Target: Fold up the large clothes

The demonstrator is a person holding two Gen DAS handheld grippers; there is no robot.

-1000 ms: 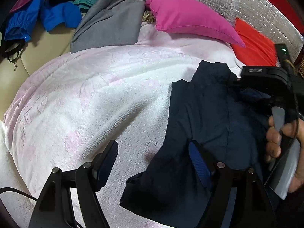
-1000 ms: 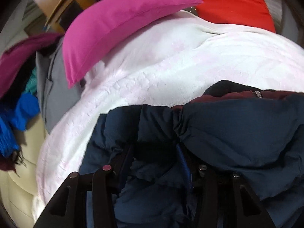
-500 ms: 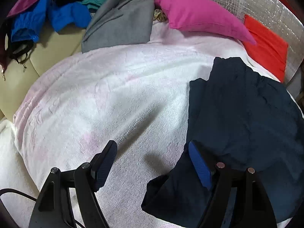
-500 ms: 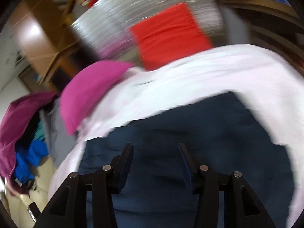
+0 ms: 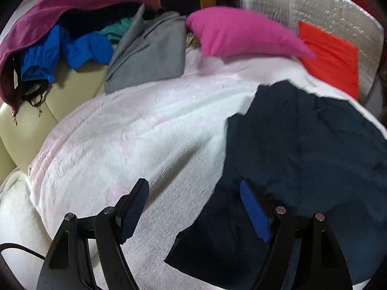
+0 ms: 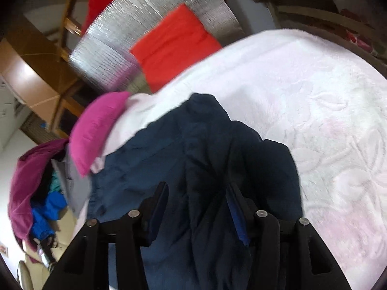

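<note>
A dark navy padded jacket lies spread on a white and pale pink blanket. My left gripper is open and hangs over the blanket at the jacket's left edge. Its blue right pad is above the jacket's lower corner, and nothing is between the jaws. In the right wrist view the jacket fills the middle, lying on the blanket. My right gripper hovers over it with its jaws opening. A raised fold of the jacket lies below the gap, and the pads do not press on it.
A pink pillow and a red cushion lie at the blanket's far end against a silver foil board. A grey garment, a blue one and a purple one are piled on a cream sofa.
The right gripper let go of the bunched jacket and swung away, out of the left wrist view. The jacket now lies flatter and wider. The left gripper shifted slightly.
</note>
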